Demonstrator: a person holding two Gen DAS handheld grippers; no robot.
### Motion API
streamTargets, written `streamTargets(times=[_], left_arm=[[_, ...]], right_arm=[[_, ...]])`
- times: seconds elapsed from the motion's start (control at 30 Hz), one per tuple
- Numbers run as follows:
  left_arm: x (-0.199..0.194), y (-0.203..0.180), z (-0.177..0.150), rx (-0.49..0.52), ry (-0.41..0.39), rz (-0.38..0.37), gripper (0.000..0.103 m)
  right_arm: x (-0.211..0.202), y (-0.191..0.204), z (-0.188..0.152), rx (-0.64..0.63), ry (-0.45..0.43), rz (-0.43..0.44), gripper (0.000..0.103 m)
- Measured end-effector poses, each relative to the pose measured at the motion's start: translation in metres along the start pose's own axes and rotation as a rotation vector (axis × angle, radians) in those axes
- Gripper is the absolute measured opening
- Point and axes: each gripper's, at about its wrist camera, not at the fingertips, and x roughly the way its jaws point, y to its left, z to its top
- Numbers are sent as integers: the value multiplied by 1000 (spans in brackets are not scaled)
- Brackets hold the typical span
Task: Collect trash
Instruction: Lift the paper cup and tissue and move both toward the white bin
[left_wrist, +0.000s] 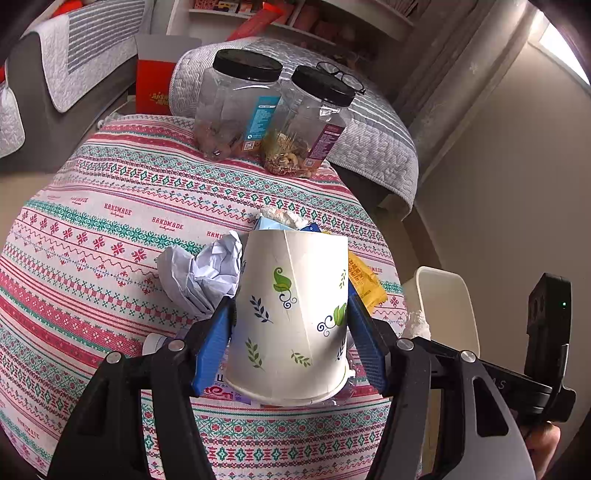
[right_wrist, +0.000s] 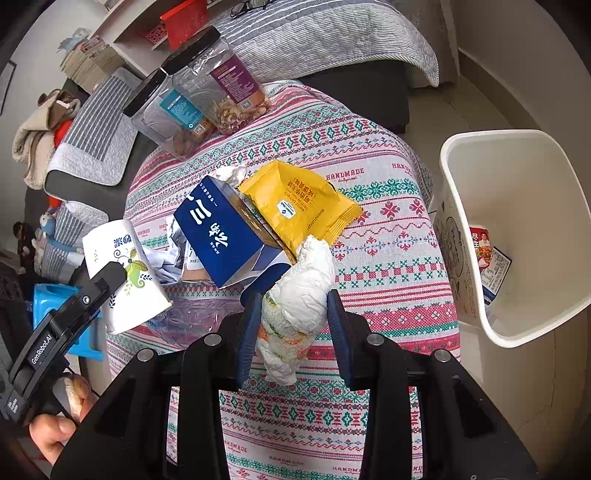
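A: What was the biggest thing there?
B: The round table under a red, green and white patterned cloth (right_wrist: 373, 206). Next in size came the white plastic waste bin (right_wrist: 517, 236), standing off the table's edge at about three o'clock in the right wrist view, with a printed packet lying inside it.

A: And on the cloth?
B: Two clear plastic jars with black lids (left_wrist: 236, 107) stood at twelve o'clock in the left wrist view, touching each other. The rubbish sat in a heap near the middle: a dark blue cardboard carton (right_wrist: 225, 232), a yellow foil snack wrapper (right_wrist: 306, 203) just beside it at two o'clock, and a crumpled sheet of white paper (left_wrist: 207, 273).

A: The tongs?
B: The left gripper (left_wrist: 291, 314) was clenched on a white paper cup printed with green leaves (left_wrist: 291, 306), its blue pads pressed against both sides, the cup lying tipped with its mouth toward the camera. The right gripper (right_wrist: 293, 317) grasped a twisted wad of white tissue (right_wrist: 299, 295), above the cloth, between carton and bin.
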Motion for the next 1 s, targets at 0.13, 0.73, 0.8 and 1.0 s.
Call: streamTargets(times=[0.13,0.73,0.8,1.0], left_arm=[[-8,-6,2,7,-22,-2,61],[-10,-42,-16,24,-12,-83,61],[-9,-48,-18,35,-6,-85,61],[-5,-76,-26,59,0,-126,61]], right_arm=[[-16,-1,1,-15,-42,14,34],[-52,-45,-1,68,-104,64,35],[-56,-51,-1,90,-105,79,35],[-73,-78,6,161,-142,115,35]])
